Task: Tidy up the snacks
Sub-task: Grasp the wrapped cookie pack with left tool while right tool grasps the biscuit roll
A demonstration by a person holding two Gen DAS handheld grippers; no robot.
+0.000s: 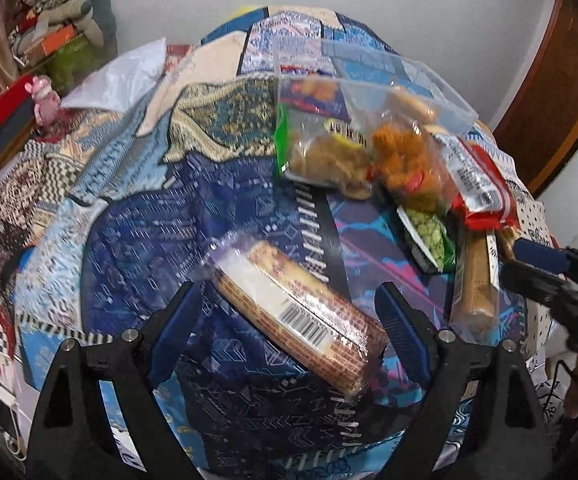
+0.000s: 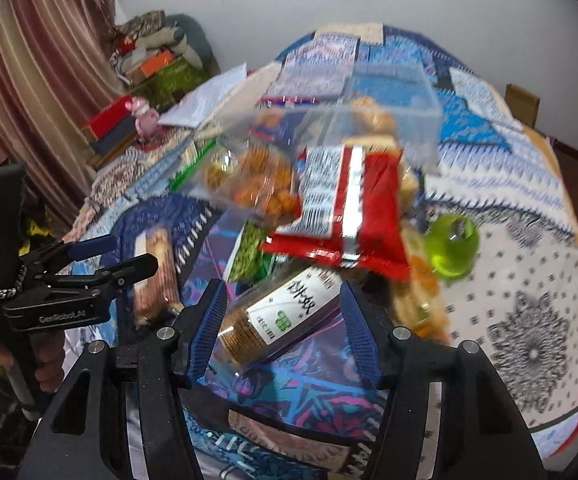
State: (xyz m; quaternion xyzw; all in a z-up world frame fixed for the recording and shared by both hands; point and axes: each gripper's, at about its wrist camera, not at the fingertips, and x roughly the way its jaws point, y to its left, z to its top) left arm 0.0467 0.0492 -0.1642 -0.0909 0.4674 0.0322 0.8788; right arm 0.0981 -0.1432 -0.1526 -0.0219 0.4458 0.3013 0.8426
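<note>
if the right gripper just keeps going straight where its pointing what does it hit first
Most likely the clear-wrapped cracker roll with the white label, lying between the open right gripper fingers. The red snack bag lies beyond it, though depth is unclear.

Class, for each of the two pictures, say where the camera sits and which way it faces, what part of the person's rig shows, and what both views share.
Left wrist: on the left gripper, facing forward over the wafer pack toward the wall; the right gripper shows at right.
Right wrist: on the right gripper, facing forward over the biscuit roll; the left gripper shows at left.
Shared: clear box, red bag.
</note>
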